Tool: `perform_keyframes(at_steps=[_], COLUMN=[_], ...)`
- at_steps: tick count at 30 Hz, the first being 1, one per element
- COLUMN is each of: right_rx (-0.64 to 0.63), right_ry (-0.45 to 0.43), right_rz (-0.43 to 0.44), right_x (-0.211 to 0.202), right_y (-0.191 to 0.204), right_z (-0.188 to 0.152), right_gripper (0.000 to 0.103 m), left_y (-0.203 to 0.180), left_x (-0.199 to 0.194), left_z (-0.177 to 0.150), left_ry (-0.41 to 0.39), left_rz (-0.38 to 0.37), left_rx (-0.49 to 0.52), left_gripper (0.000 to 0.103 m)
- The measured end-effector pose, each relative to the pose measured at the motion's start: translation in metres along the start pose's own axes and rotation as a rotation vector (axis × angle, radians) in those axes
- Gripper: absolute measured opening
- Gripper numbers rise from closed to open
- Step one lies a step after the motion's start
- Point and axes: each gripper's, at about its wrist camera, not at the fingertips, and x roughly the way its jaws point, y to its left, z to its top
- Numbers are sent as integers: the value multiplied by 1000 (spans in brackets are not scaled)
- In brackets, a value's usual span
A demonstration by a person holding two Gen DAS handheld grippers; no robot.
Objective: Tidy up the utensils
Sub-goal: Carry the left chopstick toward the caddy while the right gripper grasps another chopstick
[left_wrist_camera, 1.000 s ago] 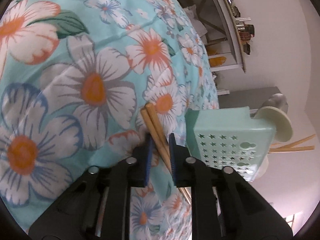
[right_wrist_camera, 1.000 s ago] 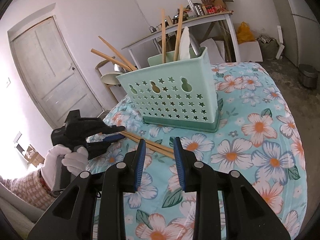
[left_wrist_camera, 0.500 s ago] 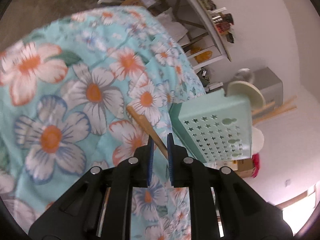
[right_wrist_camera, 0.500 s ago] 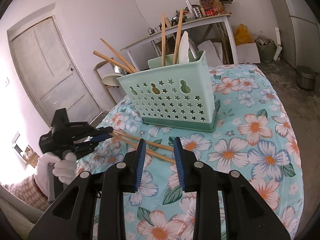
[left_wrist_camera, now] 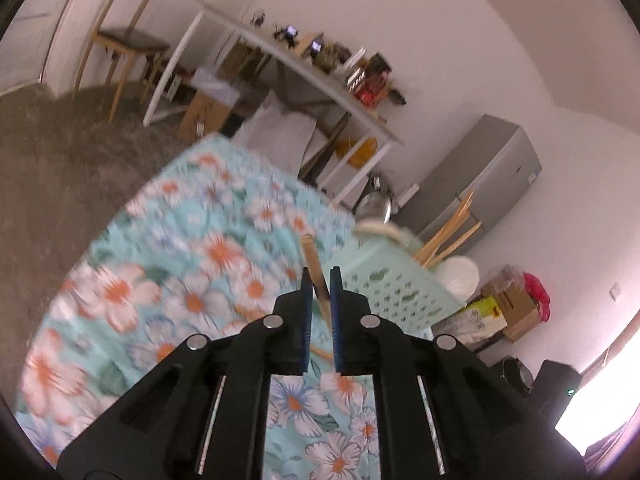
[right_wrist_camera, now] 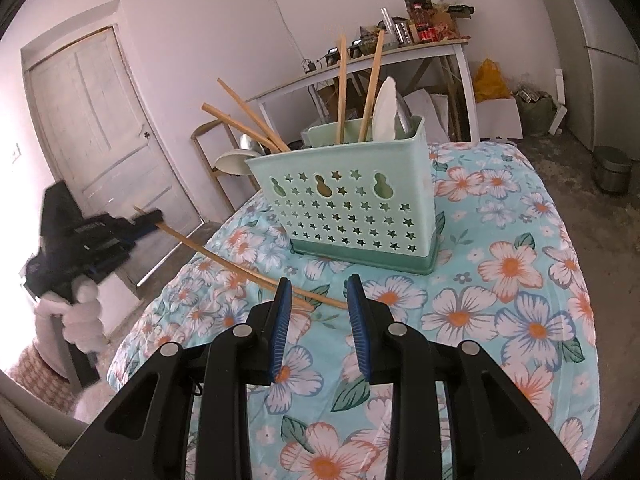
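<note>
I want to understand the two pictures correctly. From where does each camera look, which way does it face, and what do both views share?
Left wrist view: sits behind the left claw, facing slightly downward over the floral cloth toward the green basket; its own claw grips a chopstick.
Right wrist view: sits behind the right claw, facing the basket front; its empty claw shows, plus the left claw in a white-gloved hand.
Shared: basket, cloth, held chopstick, cluttered white table.

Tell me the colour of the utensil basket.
Pale mint green basket with a darker green base; clearest in the right wrist view.
</note>
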Motion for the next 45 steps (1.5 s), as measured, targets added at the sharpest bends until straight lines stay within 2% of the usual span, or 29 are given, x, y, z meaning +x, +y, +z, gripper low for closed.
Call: perform_keyframes(at_steps=[8,12,17,26,29,31,36,38,45], right_rx=[-145,-294,-498,-664,-672,-637,-565,-548,-409], right_ry=[65,126,186,322,368,390,370,339,153], right_rz=[59,86,73,37,27,49,82,81,109], right_x=[39,81,129,202,220,221,206,190,108], right_y=[40,74,115,146,148,144,136,134,115], right_z=[10,14,14,15,11,13,25,32,66], right_gripper=[29,29,29,28,24,16,12,7,6], left_y=[21,37,54,76,78,78,78,78,63], left_x=[-58,-81,-110,-132,-129,-129,-127,-126,-123], left_z=[26,32,37,39,38,37,36,36,38], left_ry=[-147,-201,-258,-291,-286,-285,-286,-284,-284], left_rz=[61,99,154,180,178,179,180,176,154], left_rx=[9,-21,-34,-67,-77,-72,-73,-76,-43], left_gripper=[5,5,5,5,5,5,5,5,5])
